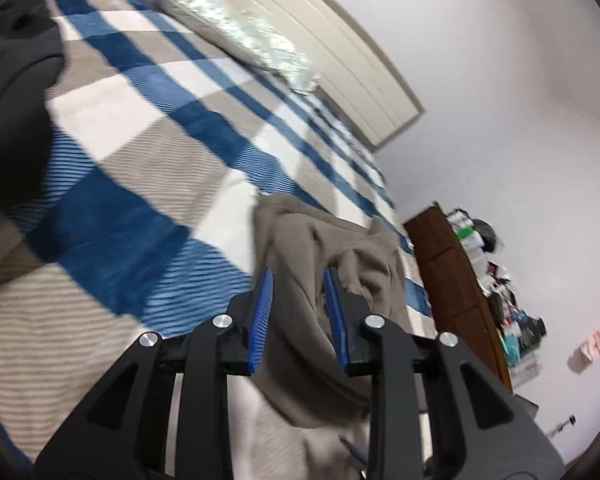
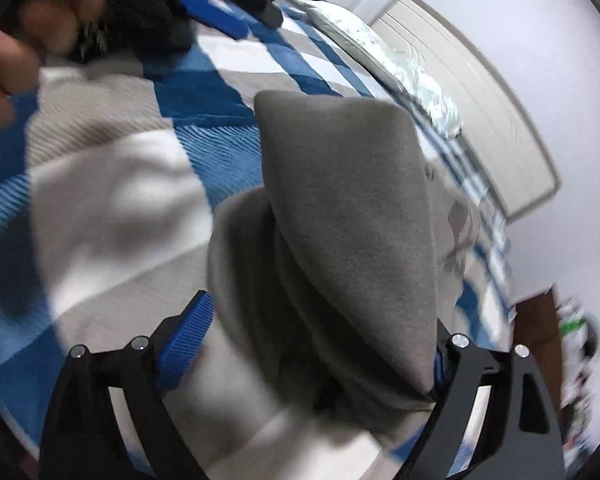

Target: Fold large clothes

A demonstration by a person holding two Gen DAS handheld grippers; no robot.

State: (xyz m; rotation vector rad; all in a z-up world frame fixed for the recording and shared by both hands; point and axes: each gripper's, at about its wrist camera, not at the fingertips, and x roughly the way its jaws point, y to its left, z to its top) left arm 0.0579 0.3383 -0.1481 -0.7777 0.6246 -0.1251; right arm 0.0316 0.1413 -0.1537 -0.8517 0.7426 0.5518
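A large taupe-grey garment (image 1: pixel 320 264) lies bunched on a bed with a blue, white and beige checked blanket (image 1: pixel 148 152). My left gripper (image 1: pixel 298 276) is open, its blue pads on either side of a fold of the garment, not closed on it. In the right wrist view the same garment (image 2: pixel 340 208) rises in a tall peak between the wide-open jaws of my right gripper (image 2: pixel 320 332); cloth drapes over the right finger and hides its pad. The view is blurred.
A dark garment (image 1: pixel 12 100) lies at the blanket's left side. A patterned pillow (image 1: pixel 244 32) rests against the pale headboard (image 1: pixel 340 48). A brown cabinet (image 1: pixel 452 280) with clutter stands beside the bed. The person's hand (image 2: pixel 24 40) shows at top left.
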